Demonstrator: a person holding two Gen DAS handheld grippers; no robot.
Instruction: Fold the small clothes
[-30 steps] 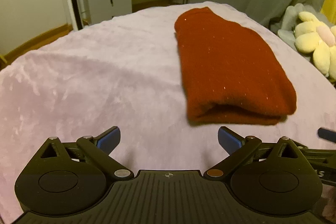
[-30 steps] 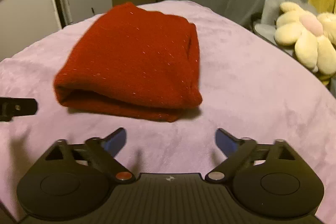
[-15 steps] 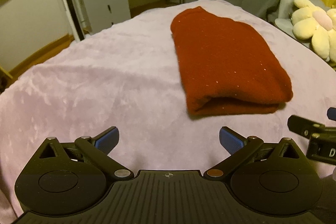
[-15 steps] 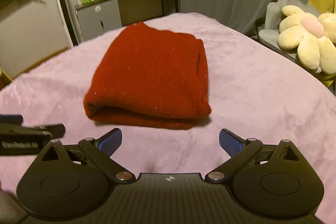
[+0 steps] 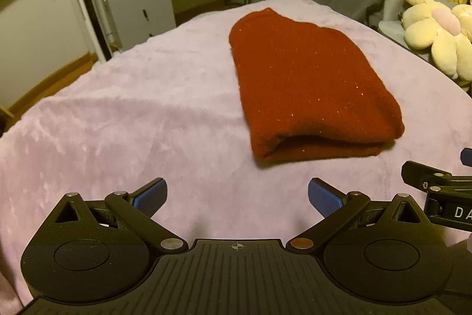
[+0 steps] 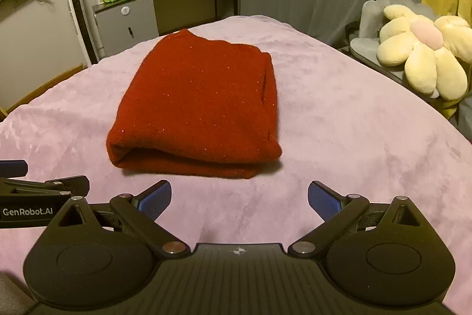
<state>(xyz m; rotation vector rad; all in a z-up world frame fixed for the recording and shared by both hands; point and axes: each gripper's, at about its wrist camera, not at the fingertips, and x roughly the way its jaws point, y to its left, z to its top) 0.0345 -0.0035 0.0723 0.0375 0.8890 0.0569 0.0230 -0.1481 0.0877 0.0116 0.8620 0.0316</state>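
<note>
here, from the left wrist, the left gripper [image 5: 236, 197] hangs with its blue-padded jaws spread wide and empty, short of the folded dark red knitted garment [image 5: 309, 84] lying on the lilac plush blanket [image 5: 132, 114]. from the right wrist, the right gripper [image 6: 239, 198] is likewise wide apart, empty; the garment [image 6: 200, 105] lies ahead, a pale yellow flower-shaped plush cushion [image 6: 424, 52] right.

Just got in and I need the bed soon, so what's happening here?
A person holds a gripper in each hand, folding small clothes on the bed. The red garment lies folded into a neat bundle on the purple cover. The left gripper and right gripper are both open, empty and short of the garment, touching nothing. A flower plush sits off to the right.
</note>
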